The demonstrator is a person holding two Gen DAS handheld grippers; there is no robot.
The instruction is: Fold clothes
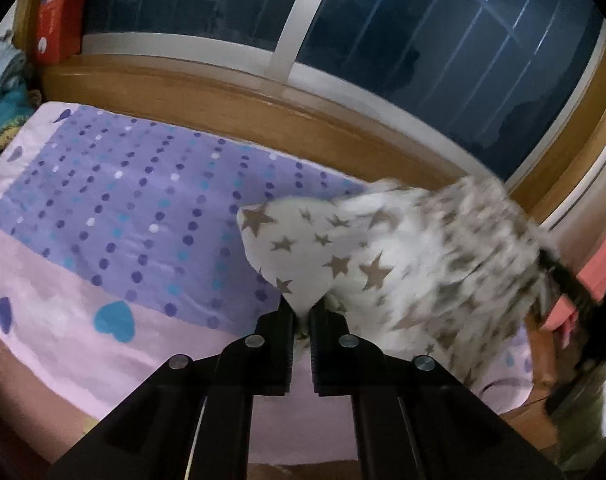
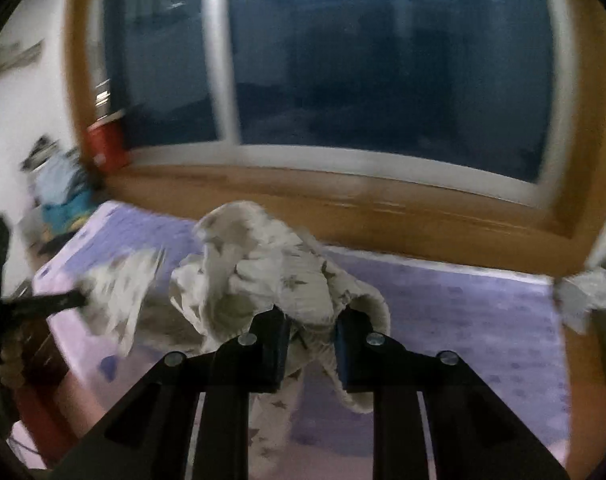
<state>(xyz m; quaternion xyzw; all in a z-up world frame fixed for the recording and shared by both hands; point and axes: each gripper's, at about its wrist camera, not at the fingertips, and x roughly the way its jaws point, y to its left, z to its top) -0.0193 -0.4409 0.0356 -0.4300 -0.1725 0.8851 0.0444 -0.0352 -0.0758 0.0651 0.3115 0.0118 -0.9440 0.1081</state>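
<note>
At far left of the left wrist view, a heap of blue and teal cloth (image 1: 1, 92) lies beside a red box (image 1: 59, 26) that stands at the end of a wooden ledge (image 1: 231, 104) under a dark window (image 1: 443, 52). Below the ledge, a bed cover (image 1: 115, 196) of lilac with rows of dots, pink borders and blue hearts spreads across the bed. At centre the left claw (image 1: 301, 316) is pinched nearly closed on a corner of the garment (image 1: 343, 256), a white piece printed with brown stars, which is lifted over the bed cover and stretches away to the right, where it blurs. At the right edge of that view the right claw (image 1: 575, 292) appears as a dark blurred bar at the garment's far end.

In the right wrist view, which is heavily blurred, the left claw (image 2: 73, 300) shows at the left edge as a dark bar with the garment's pale end against it. The red box (image 2: 105, 144) and the cloth heap (image 2: 61, 192) sit behind, by a white wall. At centre the garment (image 2: 263, 276) bunches in thick folds above the bed cover (image 2: 463, 320), and the right claw (image 2: 313, 324) grips a gathered fold of it, its two fingers set narrowly apart with fabric filling the gap between them. One end of the garment hangs down below the claw. At far right a pale grey crumpled thing (image 2: 591, 292) cannot be made out.
</note>
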